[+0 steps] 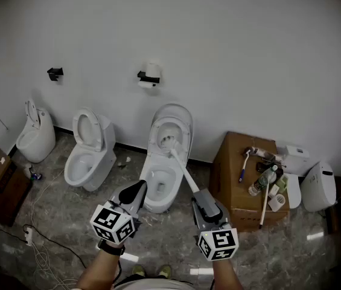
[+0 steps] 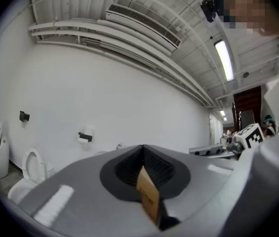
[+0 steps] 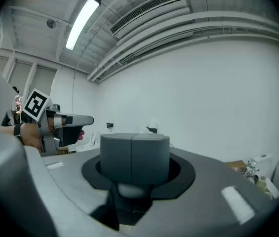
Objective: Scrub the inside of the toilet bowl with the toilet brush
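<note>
At the far left a brown cardboard box (image 1: 1, 186) sat on the marbled floor (image 1: 61, 216), with white cables (image 1: 37, 252) trailing just beside it. Three white toilets stood along the white wall (image 1: 230, 59). A small one (image 1: 35, 136) was at the left, under a black bracket (image 1: 55, 73). A second (image 1: 89, 156) with its seat up stood near it. The third stood under a wall-mounted paper roll holder (image 1: 149, 76), and its toilet bowl (image 1: 157, 203) lay open with the lid raised.

The left claw (image 1: 140, 190) hovered just beside the front left edge of that bowl. In the left gripper view the left claw (image 2: 142, 152) had its jaws pressed together, with only a small tan tag (image 2: 146, 194) showing in the seam close to the camera.

The right claw (image 1: 198, 197) was clamped on the lower end of the toilet brush (image 1: 182, 171). The white handle ran up and to the left from the jaws over the bowl. The bristle head (image 1: 169, 141) showed against the raised seat at the back of the bowl, and I could not tell whether it touched the porcelain. In the right gripper view the right claw (image 3: 134, 149) was closed tight, with the pale rounded end of the handle (image 3: 128, 187) just under the jaws.

Further right a larger cardboard box (image 1: 233, 162) stood against the wall and carried a toothbrush (image 1: 243, 165), a bottle (image 1: 262, 180) and other small items. A white rounded housing (image 1: 320, 186) lay on the floor just beside it
</note>
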Demonstrator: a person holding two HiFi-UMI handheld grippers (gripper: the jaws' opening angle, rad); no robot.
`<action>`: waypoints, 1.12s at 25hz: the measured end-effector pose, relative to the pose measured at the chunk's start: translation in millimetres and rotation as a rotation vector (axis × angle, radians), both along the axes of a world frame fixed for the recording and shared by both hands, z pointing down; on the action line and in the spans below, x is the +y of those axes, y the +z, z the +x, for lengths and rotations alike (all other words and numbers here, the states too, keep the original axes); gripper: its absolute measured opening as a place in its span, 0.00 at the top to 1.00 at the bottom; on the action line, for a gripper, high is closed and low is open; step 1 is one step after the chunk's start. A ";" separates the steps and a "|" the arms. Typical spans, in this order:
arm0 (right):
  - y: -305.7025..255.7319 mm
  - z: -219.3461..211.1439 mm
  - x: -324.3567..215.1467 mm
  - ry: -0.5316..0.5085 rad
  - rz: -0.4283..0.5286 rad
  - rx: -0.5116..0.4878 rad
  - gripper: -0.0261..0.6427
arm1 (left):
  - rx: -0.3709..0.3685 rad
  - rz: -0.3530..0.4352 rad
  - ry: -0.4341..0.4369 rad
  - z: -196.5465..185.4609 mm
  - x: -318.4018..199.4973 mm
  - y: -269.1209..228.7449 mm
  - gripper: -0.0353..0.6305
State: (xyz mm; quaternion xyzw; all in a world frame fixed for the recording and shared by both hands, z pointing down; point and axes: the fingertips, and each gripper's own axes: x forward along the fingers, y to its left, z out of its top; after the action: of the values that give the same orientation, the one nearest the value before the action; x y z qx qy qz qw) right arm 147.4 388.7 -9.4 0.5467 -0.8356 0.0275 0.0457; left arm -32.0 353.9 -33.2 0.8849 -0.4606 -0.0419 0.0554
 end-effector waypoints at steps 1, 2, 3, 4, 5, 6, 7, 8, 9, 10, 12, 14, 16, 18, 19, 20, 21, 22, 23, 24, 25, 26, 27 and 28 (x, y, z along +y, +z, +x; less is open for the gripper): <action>-0.1 1.4 1.1 -0.001 -0.001 0.000 0.72 | 0.001 0.000 -0.003 1.2 1.2 0.0 0.94; -0.4 2.6 2.0 -0.001 -0.002 0.001 0.72 | 0.002 0.000 -0.005 2.5 2.1 -0.1 0.94; -0.9 3.5 2.7 -0.001 -0.001 0.000 0.72 | 0.003 -0.001 -0.005 3.6 2.6 -0.2 0.94; -1.6 3.9 2.9 -0.001 0.000 0.000 0.72 | 0.005 -0.003 -0.003 4.6 2.5 -0.3 0.94; -2.3 4.3 2.8 -0.002 0.001 0.000 0.72 | 0.009 -0.007 0.000 5.7 1.9 -0.3 0.94; -2.6 4.9 2.2 -0.004 0.001 0.001 0.72 | 0.013 -0.010 0.002 6.9 1.1 -0.1 0.94; -2.3 5.7 1.7 -0.007 0.000 0.003 0.72 | 0.016 -0.011 0.001 8.1 0.3 0.2 0.94; -1.6 6.4 1.3 -0.011 -0.002 0.005 0.72 | 0.016 -0.011 -0.001 9.3 -0.1 0.7 0.94; -0.8 7.0 1.3 -0.013 -0.002 0.007 0.72 | 0.015 -0.010 -0.003 10.1 -0.1 1.1 0.94; 0.0 7.2 1.7 -0.014 -0.002 0.008 0.72 | 0.014 -0.010 -0.004 10.5 0.1 1.3 0.94; 0.8 7.1 2.5 -0.013 -0.001 0.005 0.72 | 0.013 -0.012 -0.002 10.8 0.6 1.8 0.94; 1.1 8.1 2.9 -0.008 -0.002 -0.002 0.72 | 0.012 -0.014 -0.001 11.2 1.3 2.7 0.94; 1.8 11.8 2.0 -0.011 -0.009 -0.014 0.72 | 0.007 -0.014 -0.005 12.2 0.5 4.4 0.94; 4.2 17.7 -1.1 -0.019 -0.020 -0.032 0.72 | 0.000 -0.007 -0.010 14.4 -3.4 5.4 0.94; 5.9 20.3 -2.9 -0.022 -0.025 -0.039 0.72 | -0.003 -0.002 -0.013 15.0 -5.9 5.3 0.94; 8.1 22.2 -4.1 -0.024 -0.031 -0.044 0.71 | -0.005 0.001 -0.017 14.9 -7.9 5.5 0.94; 10.8 23.6 -4.6 -0.026 -0.038 -0.048 0.72 | -0.007 0.002 -0.022 14.2 -9.0 6.1 0.94; 14.1 25.1 -4.4 -0.028 -0.046 -0.049 0.72 | -0.009 0.002 -0.028 13.3 -9.4 7.3 0.94; 17.5 27.1 -4.3 -0.030 -0.054 -0.048 0.72 | -0.011 0.002 -0.034 12.7 -9.3 8.7 0.94; 20.8 29.7 -4.8 -0.030 -0.062 -0.047 0.72 | -0.014 0.002 -0.041 12.4 -9.4 9.8 0.94; 23.9 32.6 -5.9 -0.030 -0.071 -0.045 0.72 | -0.016 0.002 -0.047 12.2 -9.6 10.6 0.94; 26.8 35.2 -7.6 -0.029 -0.080 -0.045 0.72 | -0.018 0.001 -0.053 11.6 -10.1 11.4 0.94; 29.3 37.1 -9.6 -0.028 -0.089 -0.047 0.72 | -0.021 -0.001 -0.059 10.5 -11.1 12.3 0.94; 31.3 38.1 -11.4 -0.028 -0.097 -0.049 0.72 | -0.024 -0.003 -0.064 9.1 -12.4 13.2 0.94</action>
State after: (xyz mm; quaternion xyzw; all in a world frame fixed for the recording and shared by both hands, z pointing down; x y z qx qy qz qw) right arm 185.5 377.2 21.9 0.5313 -0.8417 0.0808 0.0522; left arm -22.9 341.4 -20.0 0.8701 -0.4893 -0.0325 0.0498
